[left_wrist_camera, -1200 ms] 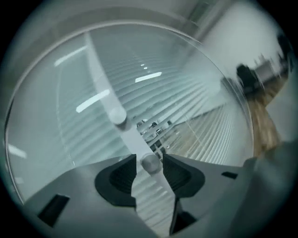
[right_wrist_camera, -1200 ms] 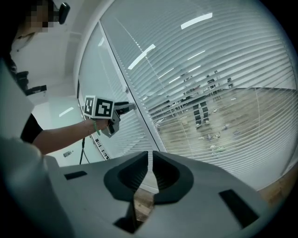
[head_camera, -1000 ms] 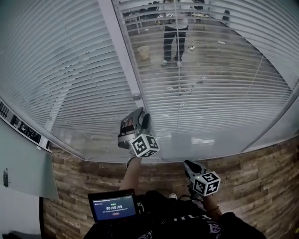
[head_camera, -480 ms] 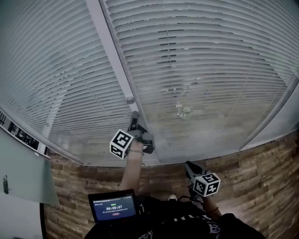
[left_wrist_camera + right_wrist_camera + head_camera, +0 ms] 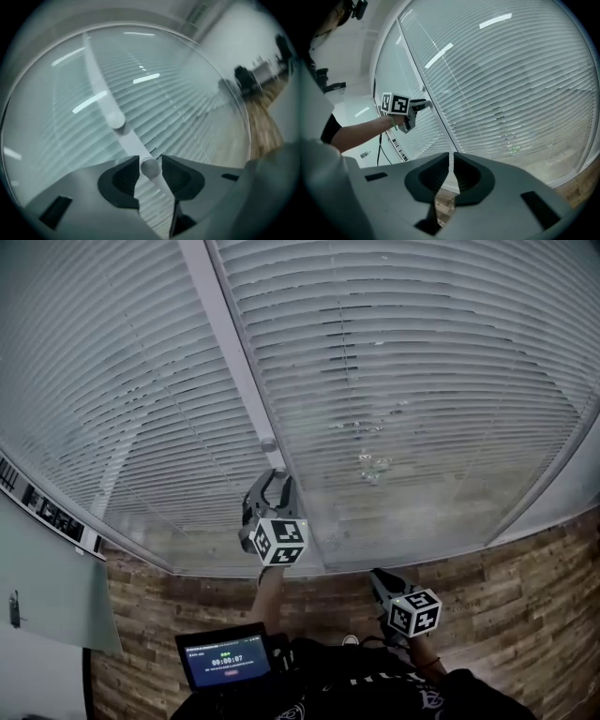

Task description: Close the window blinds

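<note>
the white horizontal-slat window blinds (image 5: 403, 381) fill the panes on either side of a pale upright frame post (image 5: 225, 343). their slats are tilted almost flat, with only a few faint blotches showing through low down, so the closing looks nearly done. the small round silver knob (image 5: 149, 167) that seems to tilt them sits on that post, near a second knob of the same kind (image 5: 268, 443) further along it. the likely trouble from here: the knob is small and smooth, so a grip taken off its middle could slide round it without turning it. a twist the wrong way would tip the slats open, and forcing it past its stop could strain the mechanism. the left gripper (image 5: 272, 482) is raised to the post with the knob between its jaws, which have just been opening and seem to stand a hair clear of it on each side. the right gripper (image 5: 451, 159) hangs low, well apart from the window, its jaws drawn to a slit on nothing.
</note>
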A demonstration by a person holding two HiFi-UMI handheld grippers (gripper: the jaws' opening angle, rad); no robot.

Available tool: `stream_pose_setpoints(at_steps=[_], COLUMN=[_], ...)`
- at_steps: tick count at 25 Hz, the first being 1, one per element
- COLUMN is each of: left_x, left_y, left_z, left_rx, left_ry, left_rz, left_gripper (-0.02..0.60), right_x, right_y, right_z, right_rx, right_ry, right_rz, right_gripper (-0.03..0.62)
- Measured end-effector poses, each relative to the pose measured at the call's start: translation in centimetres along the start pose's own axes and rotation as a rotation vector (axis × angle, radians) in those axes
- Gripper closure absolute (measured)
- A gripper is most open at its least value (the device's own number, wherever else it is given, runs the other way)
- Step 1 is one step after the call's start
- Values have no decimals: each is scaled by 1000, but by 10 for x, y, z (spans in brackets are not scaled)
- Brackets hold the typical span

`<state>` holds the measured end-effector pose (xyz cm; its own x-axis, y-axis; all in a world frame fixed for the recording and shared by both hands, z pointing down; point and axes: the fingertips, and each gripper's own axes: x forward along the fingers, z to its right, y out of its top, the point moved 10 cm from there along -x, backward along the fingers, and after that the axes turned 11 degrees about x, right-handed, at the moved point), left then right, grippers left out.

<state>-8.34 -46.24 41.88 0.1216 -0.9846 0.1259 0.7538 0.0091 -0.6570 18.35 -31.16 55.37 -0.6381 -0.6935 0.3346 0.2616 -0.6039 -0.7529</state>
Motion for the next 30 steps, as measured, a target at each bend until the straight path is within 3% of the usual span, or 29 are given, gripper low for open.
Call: stream_pose_setpoints(at_steps=[2, 3, 4, 5, 6, 7, 10, 13, 15, 16, 17, 18, 23, 28, 30], left_x=[5, 6, 6, 6, 6, 6, 5, 12, 16, 17, 18, 18, 3, -38, -60], left_y=[7, 10, 11, 10, 6, -1, -20, -37, -45, -47, -48, -48, -44, -53, -60], left_z=[4, 2, -2, -7, -11, -13, -17, -16, -11, -10, -10, -11, -15, 16, 34], left_rx=[204, 247, 236, 162, 26, -156, -790, -1332, -1600, -1669, -1679, -1634, -1187, -922, -822], left_ry=[-12, -10, -5, -2, -3, -8, -59, -143, -188, -199, -204, -204, -190, -275, -323], left_rz=[-36, -50, -55, -45, -22, 10, 102, 198, 258, 278, 287, 284, 194, 127, 106], left_gripper=[444, 443, 444, 451, 451, 451, 453, 453, 453, 453, 453, 453, 451, 464, 524], right_x=[-3, -5, -8, -10, -11, -11, -12, -14, -14, -14, -14, -14, -13, -15, -13], right_y=[0, 1, 3, 3, 2, -1, -12, -14, -15, -16, -16, -16, -16, -28, -34], right_z=[-1, -3, -5, -5, -4, 0, 9, 11, 11, 10, 9, 8, -2, -15, -24], right_rx=[0, 1, 4, 7, 11, 16, 38, 51, 58, 60, 60, 58, 42, 36, 35], right_ry=[-3, -5, -7, -10, -16, -23, -46, -59, -66, -67, -66, -64, -47, -45, -39], right_rz=[-7, -8, -7, -6, -5, -2, 7, 14, 17, 17, 16, 15, 8, -19, -27], right_gripper=[551, 551, 551, 551, 551, 551, 551, 551, 551, 551, 551, 551, 551, 551, 551])
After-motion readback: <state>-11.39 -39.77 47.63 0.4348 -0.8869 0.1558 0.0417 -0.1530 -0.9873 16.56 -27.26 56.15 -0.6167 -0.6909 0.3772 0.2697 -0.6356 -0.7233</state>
